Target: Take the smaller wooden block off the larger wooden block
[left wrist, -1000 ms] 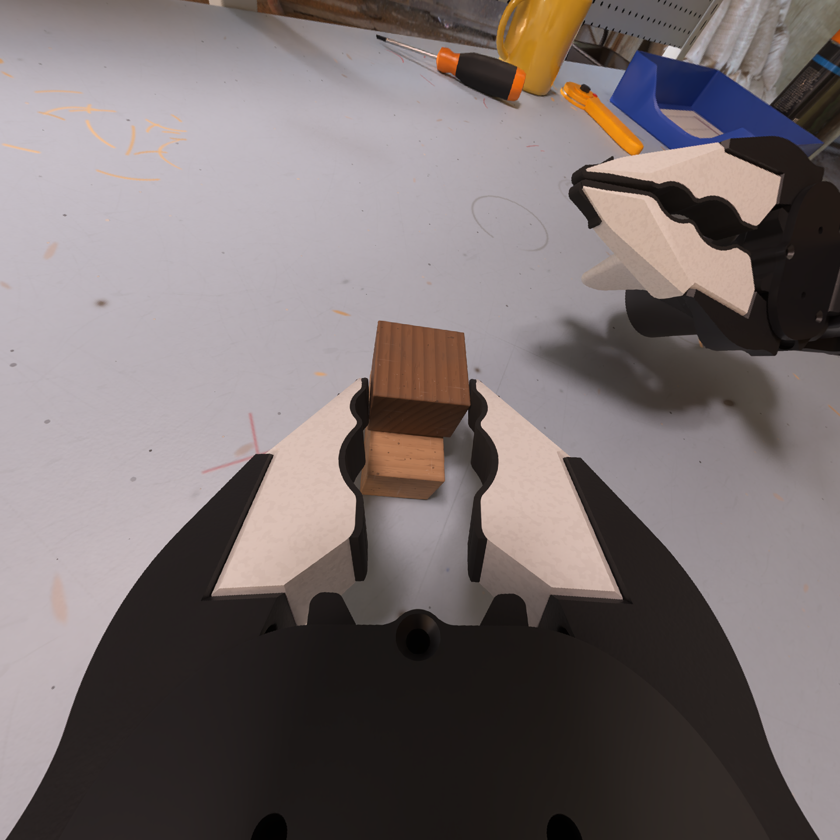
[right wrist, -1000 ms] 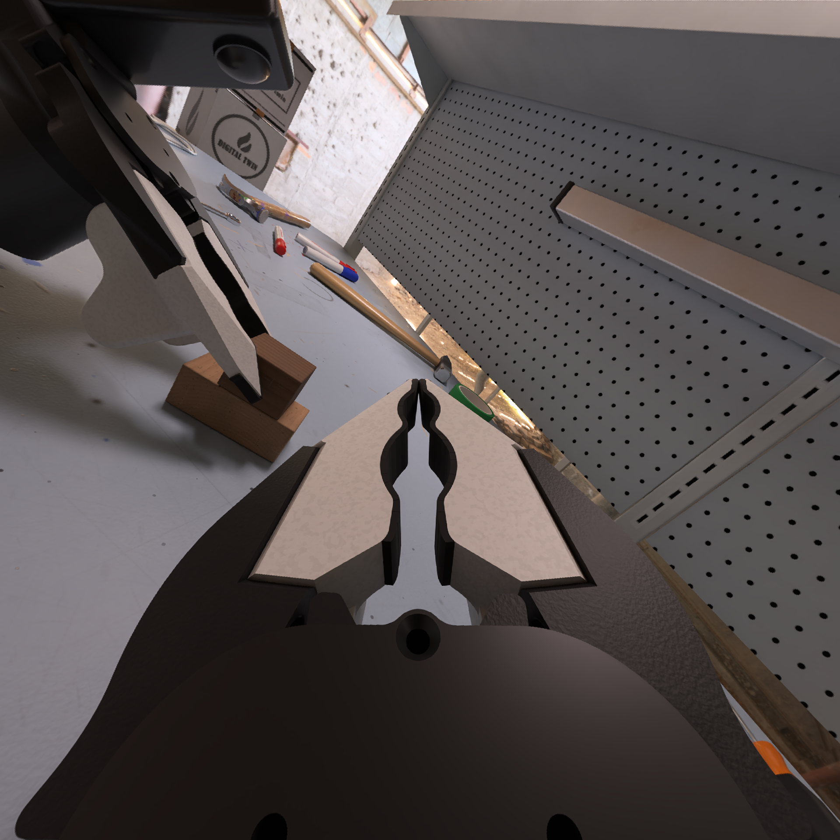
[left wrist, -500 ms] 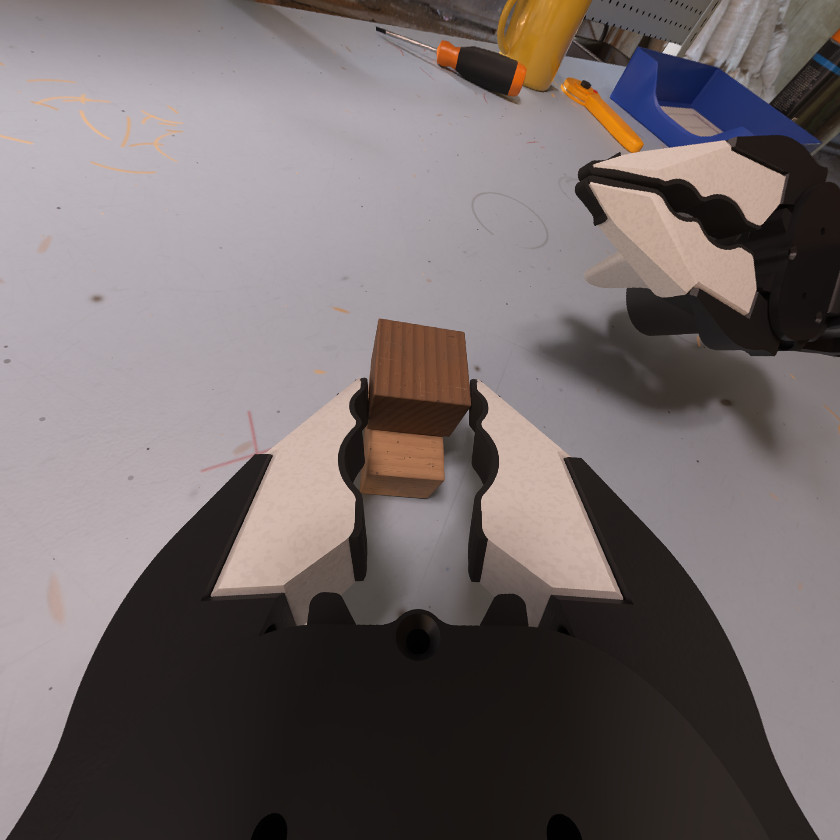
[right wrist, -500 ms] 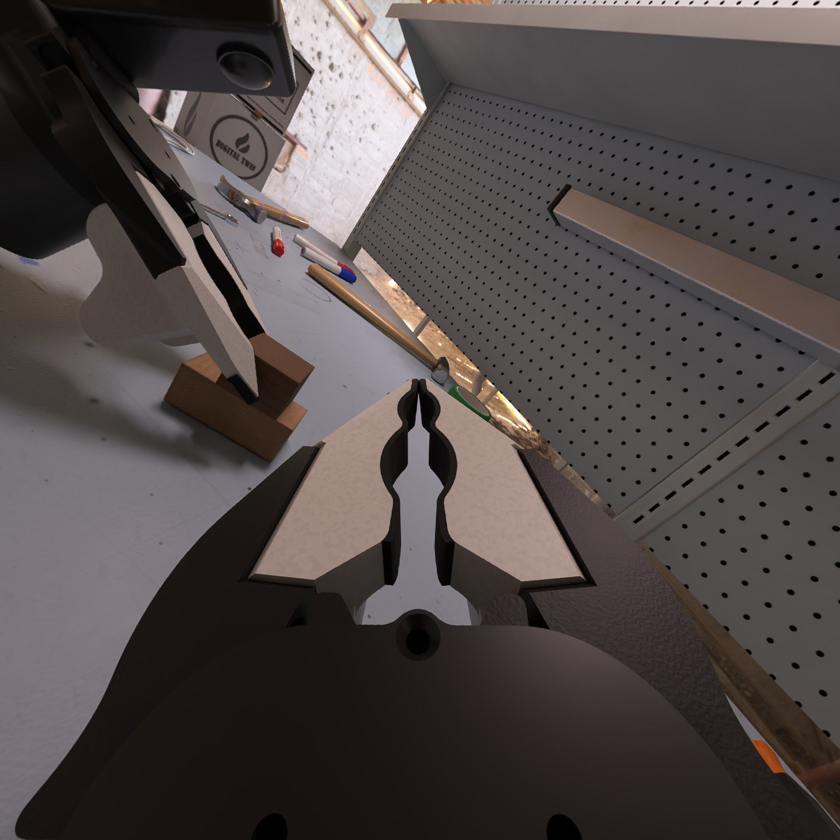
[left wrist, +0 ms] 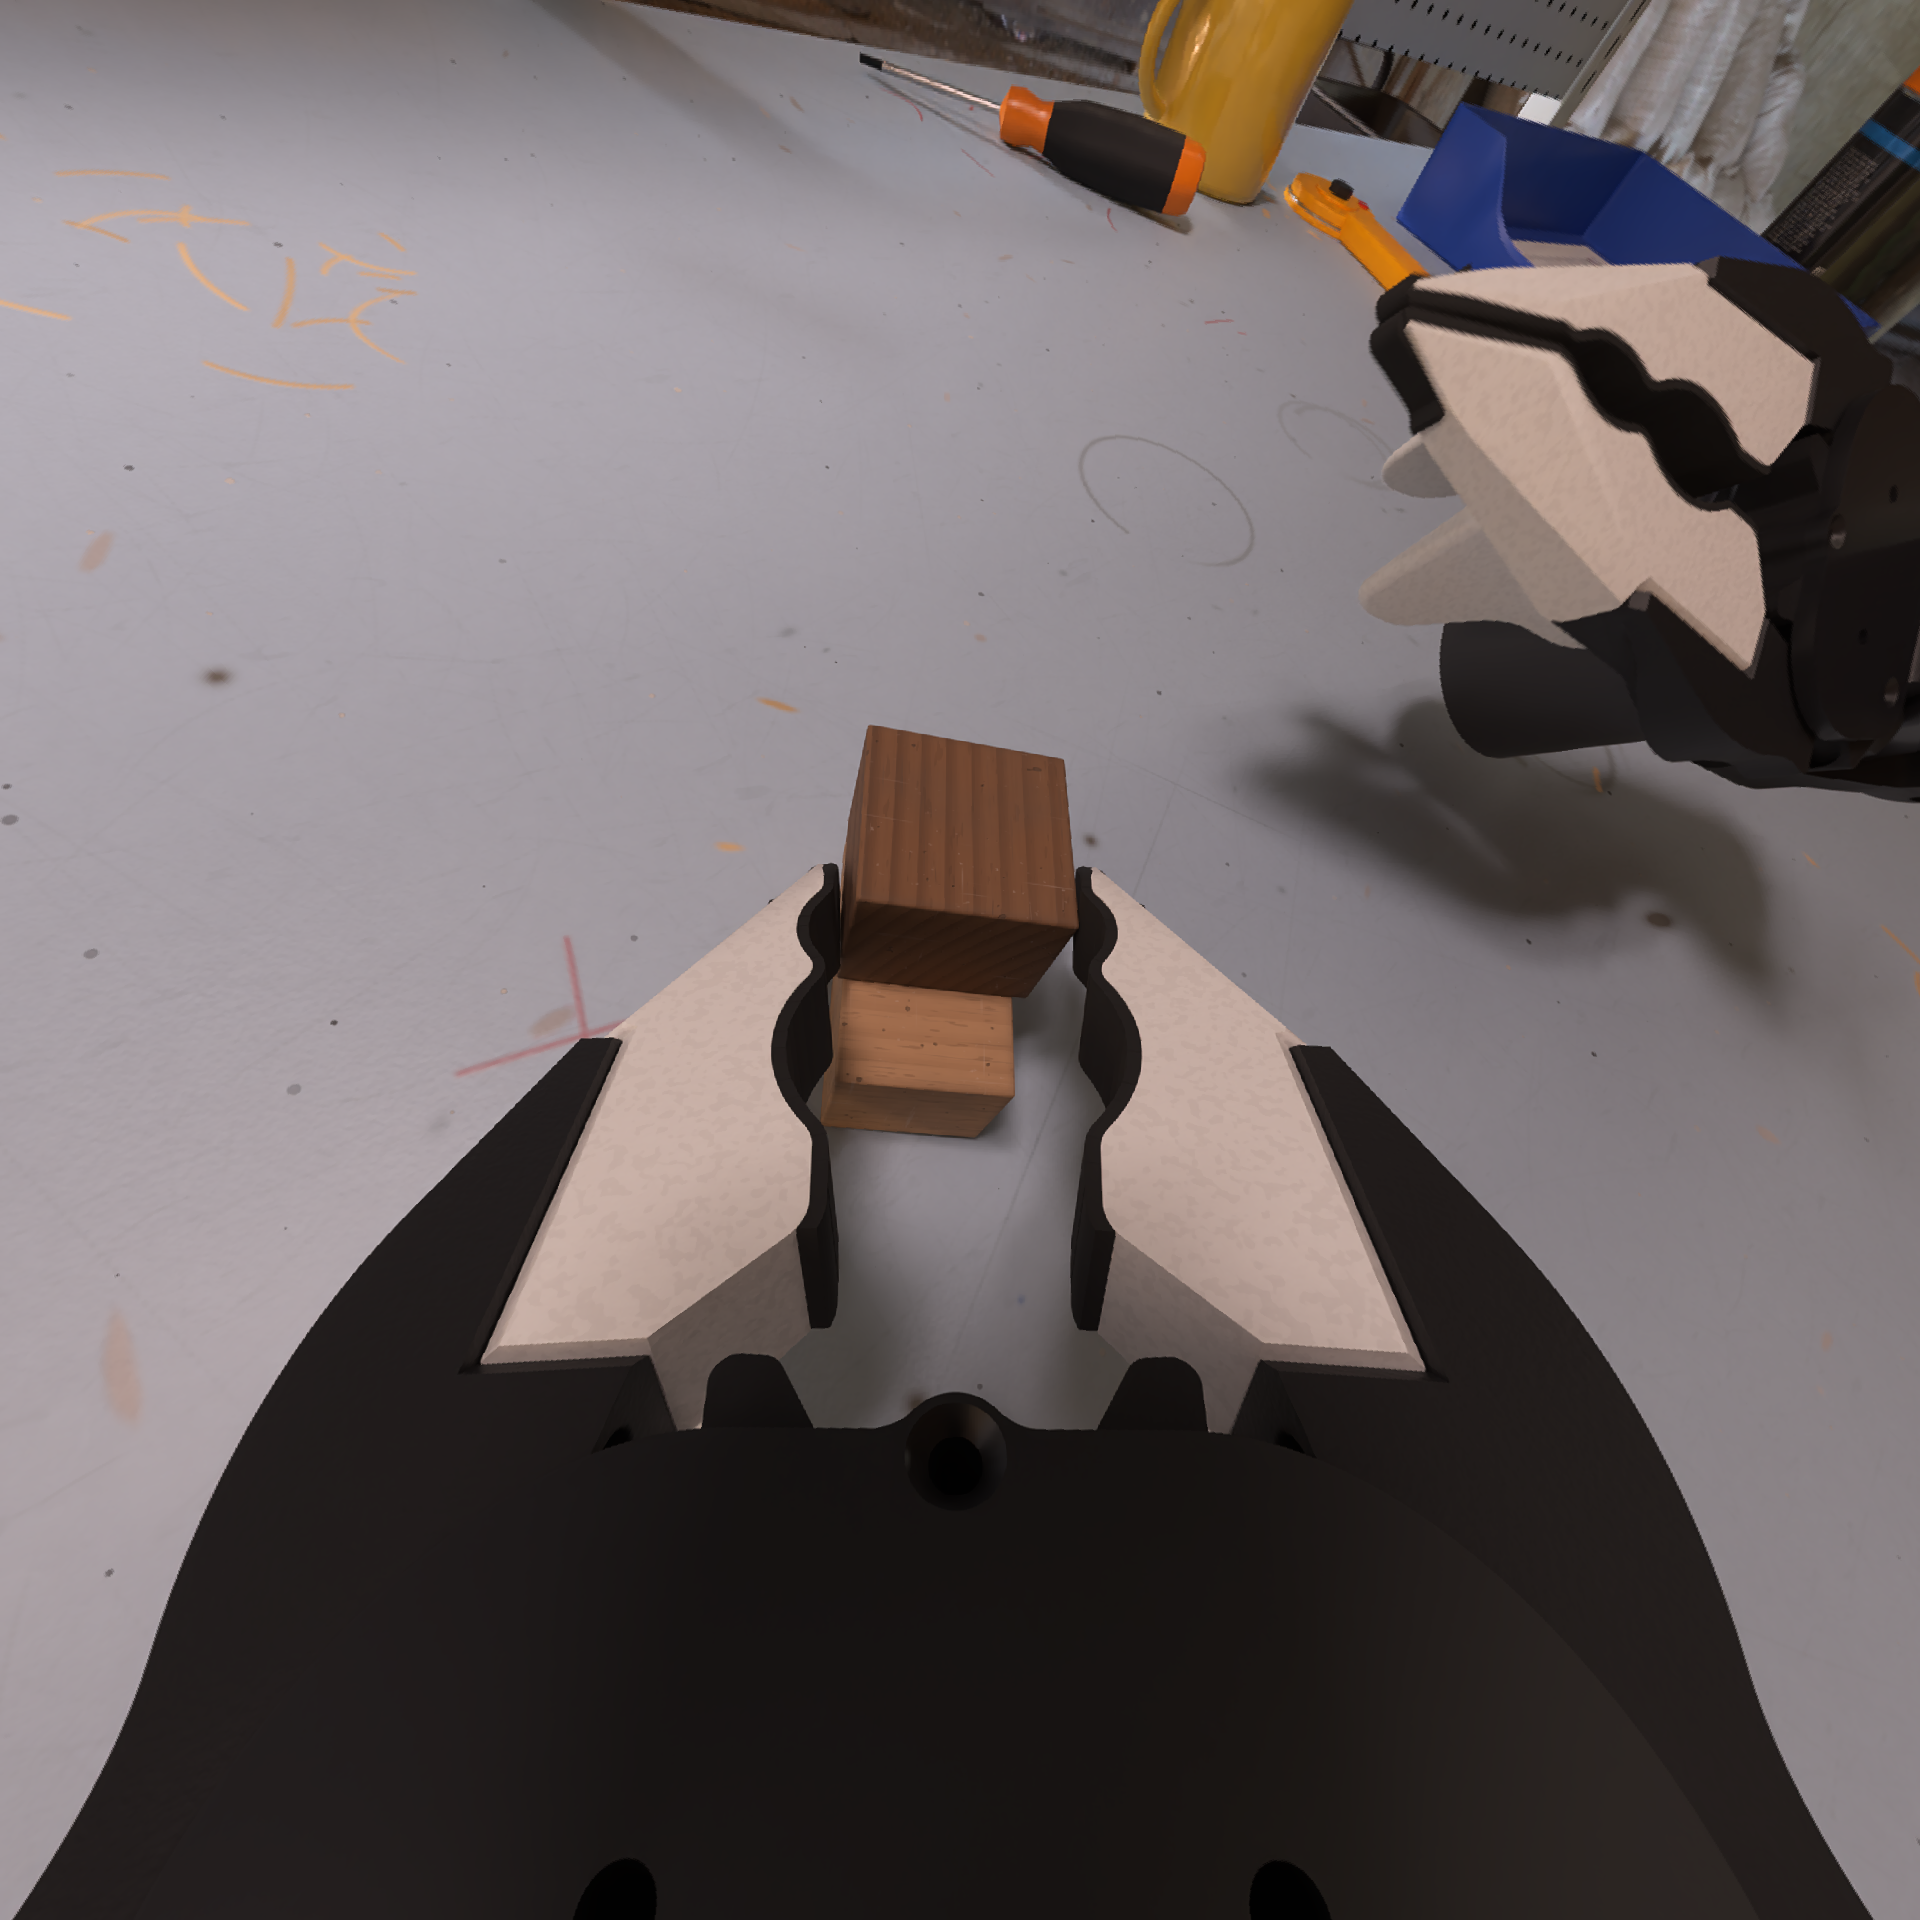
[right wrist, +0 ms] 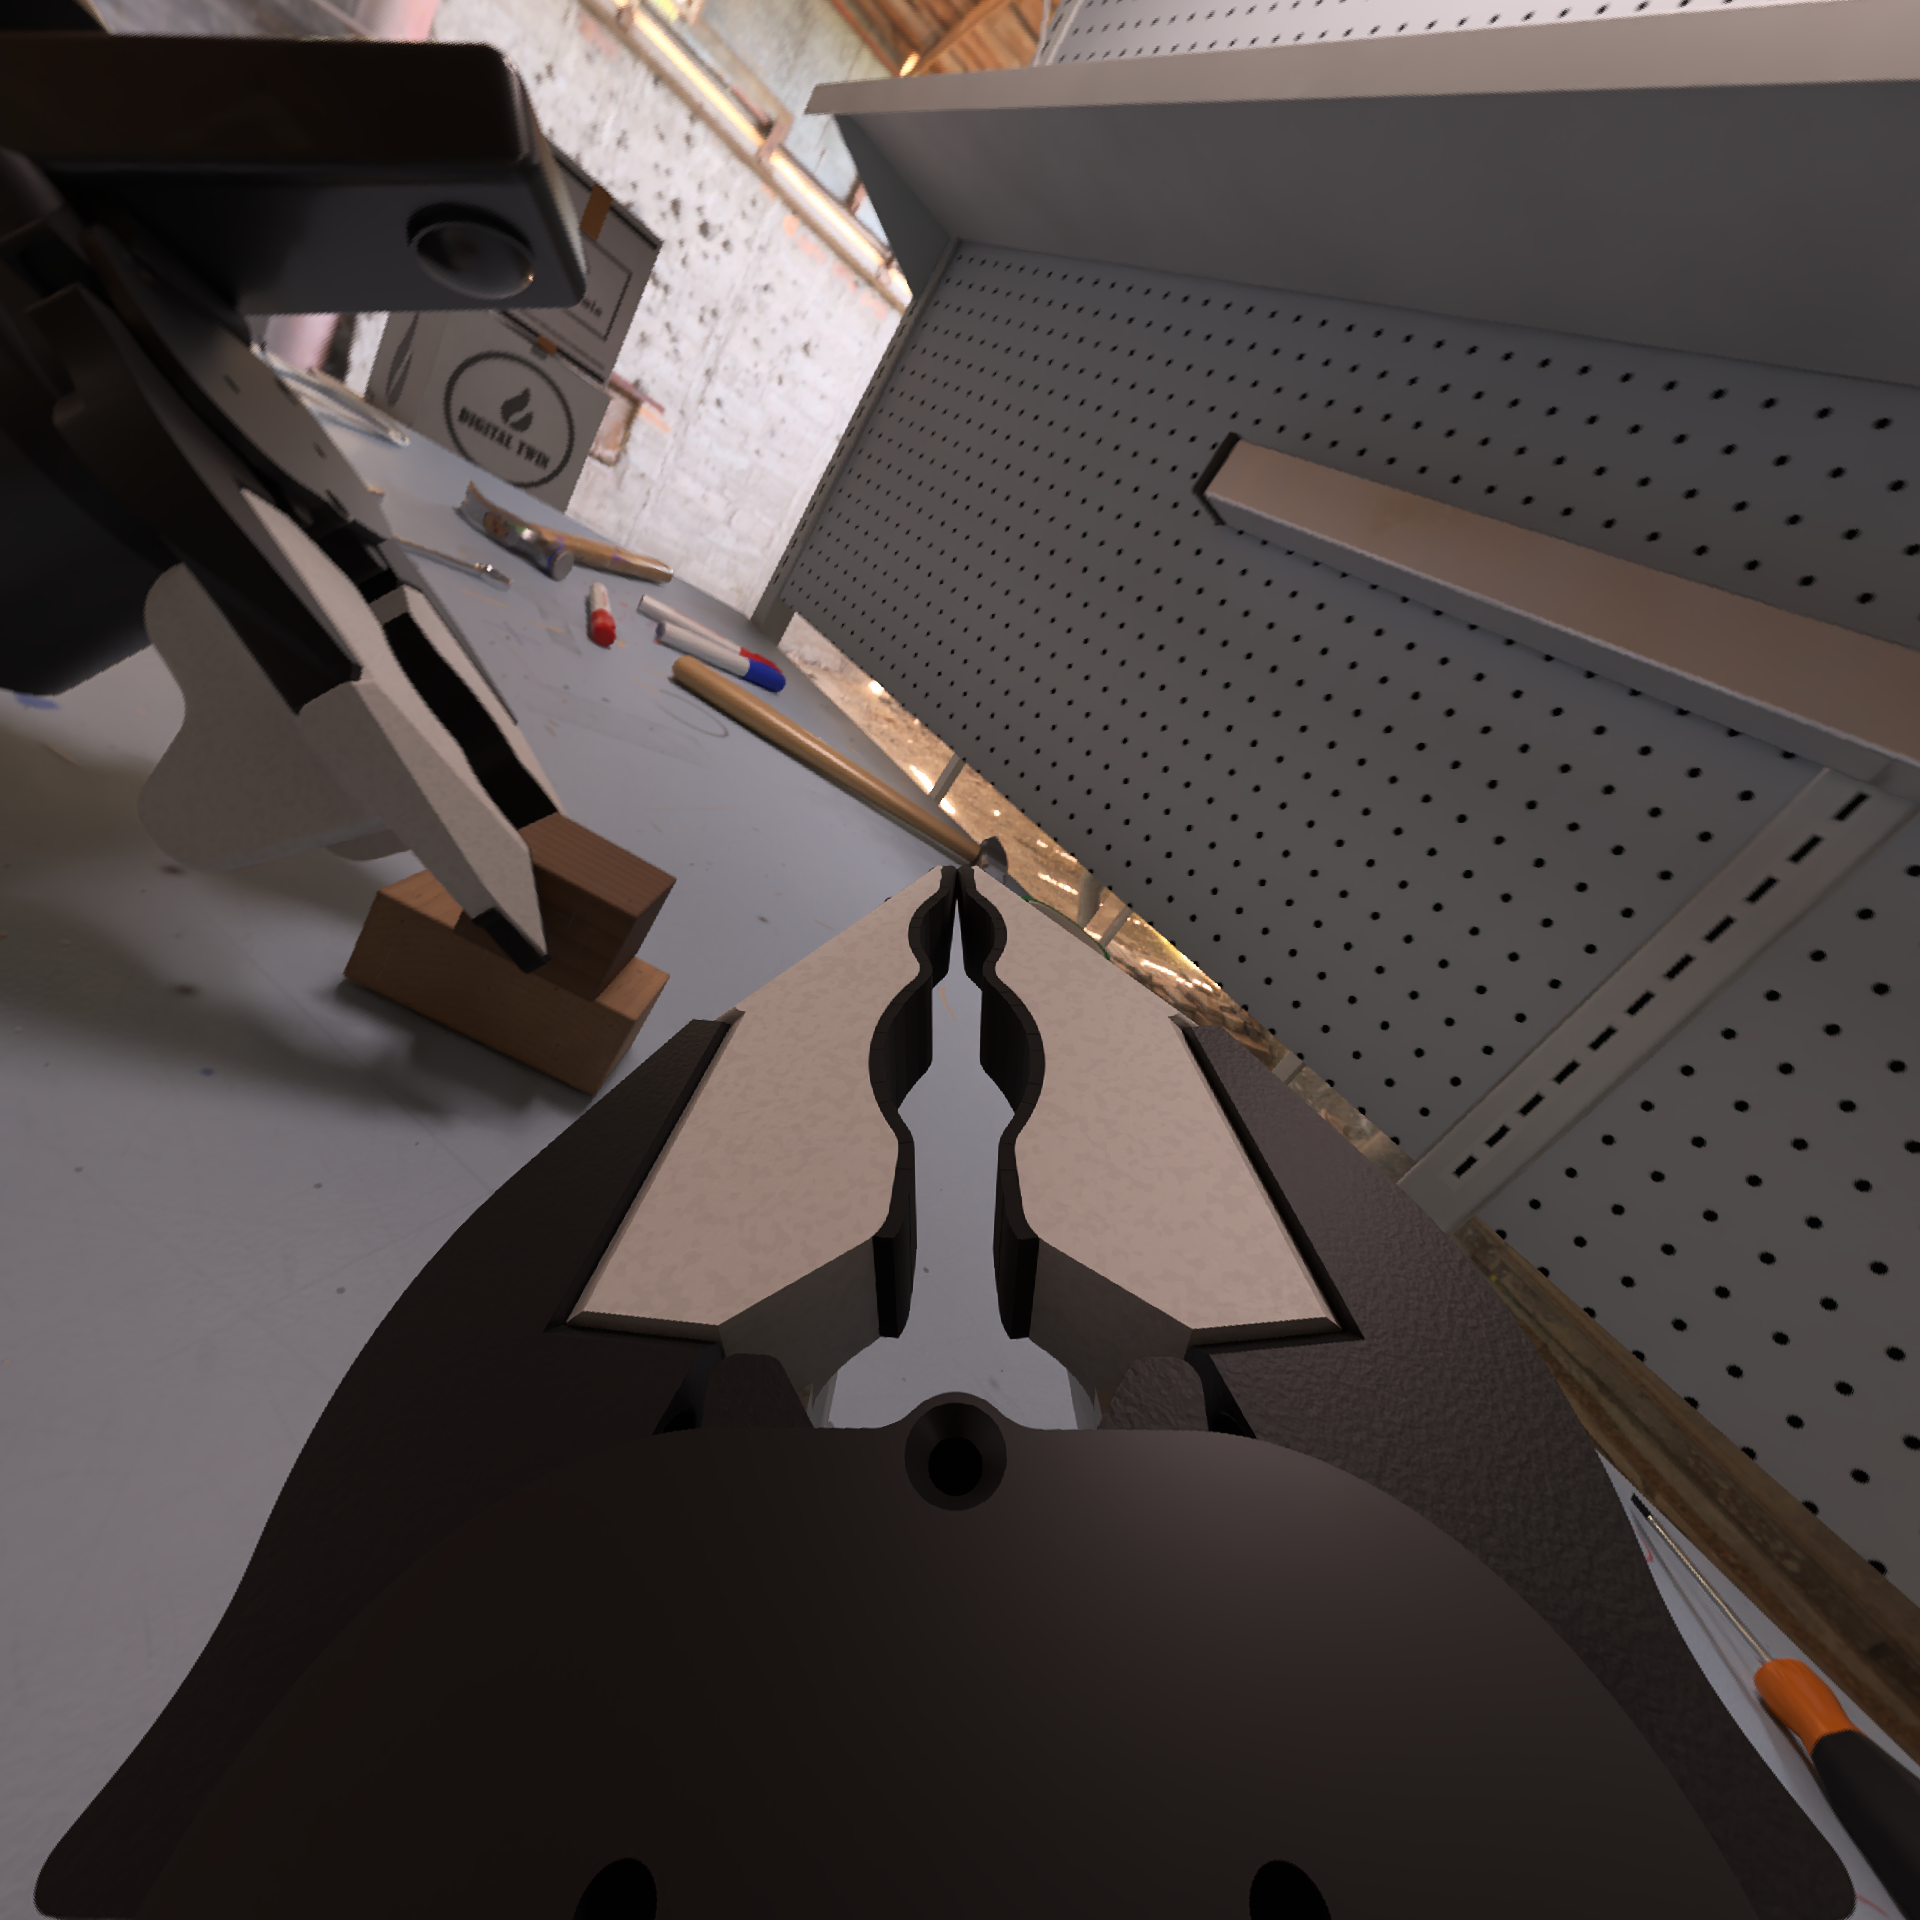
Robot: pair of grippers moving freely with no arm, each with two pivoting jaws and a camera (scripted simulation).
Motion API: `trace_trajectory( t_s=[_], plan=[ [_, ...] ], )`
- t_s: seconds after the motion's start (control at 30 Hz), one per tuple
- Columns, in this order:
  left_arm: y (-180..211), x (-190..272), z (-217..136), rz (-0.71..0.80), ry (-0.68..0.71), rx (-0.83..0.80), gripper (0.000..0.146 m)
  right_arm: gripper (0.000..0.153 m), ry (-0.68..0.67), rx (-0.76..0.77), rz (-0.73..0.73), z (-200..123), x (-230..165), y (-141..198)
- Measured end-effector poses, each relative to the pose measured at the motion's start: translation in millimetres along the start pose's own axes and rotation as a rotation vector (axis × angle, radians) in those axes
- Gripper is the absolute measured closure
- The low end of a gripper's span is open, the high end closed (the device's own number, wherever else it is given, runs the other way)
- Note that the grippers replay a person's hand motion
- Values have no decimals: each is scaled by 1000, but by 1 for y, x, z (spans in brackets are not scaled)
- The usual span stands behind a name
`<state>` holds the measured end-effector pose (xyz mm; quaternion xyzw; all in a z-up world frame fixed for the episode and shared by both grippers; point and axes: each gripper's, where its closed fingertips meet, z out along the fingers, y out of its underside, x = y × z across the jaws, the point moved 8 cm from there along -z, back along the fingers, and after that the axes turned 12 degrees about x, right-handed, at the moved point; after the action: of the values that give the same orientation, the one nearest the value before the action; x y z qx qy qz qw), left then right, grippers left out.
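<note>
Grey bench (left wrist: 520,520), scuffed, pegboard (right wrist: 1351,727) behind. Left gripper (left wrist: 954,894) angled down, tips clamped on dark small block (left wrist: 961,852), block seated on paler large block (left wrist: 920,1060). Right gripper (right wrist: 956,883) tilted, hovering well apart, tips nearly touching, empty. Left view only: screwdriver (left wrist: 1091,145), jug (left wrist: 1236,83), blue tray (left wrist: 1558,197). Right view only: markers (right wrist: 717,649), hammer (right wrist: 831,758).

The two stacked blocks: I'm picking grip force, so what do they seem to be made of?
Both look like wood. The smaller block on top is dark brown with straight parallel grain lines and a matte finish. The larger block under it is pale tan, with fine grain and small dark specks, also matte. Whether either is solid or veneered cannot be told.
</note>
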<state>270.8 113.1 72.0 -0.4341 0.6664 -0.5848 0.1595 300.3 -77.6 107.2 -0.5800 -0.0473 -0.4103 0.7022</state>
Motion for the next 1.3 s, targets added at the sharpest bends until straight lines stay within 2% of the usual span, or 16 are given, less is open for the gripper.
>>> trace_trajectory(
  t_s=[0.23, 0.47, 0.6, 0.67, 0.77, 0.9, 1.07, 1.3],
  plan=[
    [0, 0, 0, -1, 1, 0, 101, 153, 107, 64, 71, -8, 14, -3],
    [-1, -3, -4, -5, -33, 64, 101, 153, 141, 82, 128, -10, 21, -2],
    [-15, -16, -17, -26, -171, 114, 101, 153, 133, 81, 118, -9, 20, -2],
    [-21, -28, -27, 62, -300, 93, 101, 153, 126, 79, 110, -8, 19, -2],
    [-22, -43, -35, 170, -463, -25, 101, 153, 122, 77, 104, -8, 18, -2],
    [-12, -47, -33, 108, -410, -113, 101, 153, 119, 80, 106, -7, 17, -2],
    [-5, -50, -26, 123, -435, -187, 101, 153, 114, 79, 97, -6, 16, -2],
    [-4, -51, -25, 108, -405, -203, 102, 153, 114, 83, 99, -5, 15, -1]
  ],
)
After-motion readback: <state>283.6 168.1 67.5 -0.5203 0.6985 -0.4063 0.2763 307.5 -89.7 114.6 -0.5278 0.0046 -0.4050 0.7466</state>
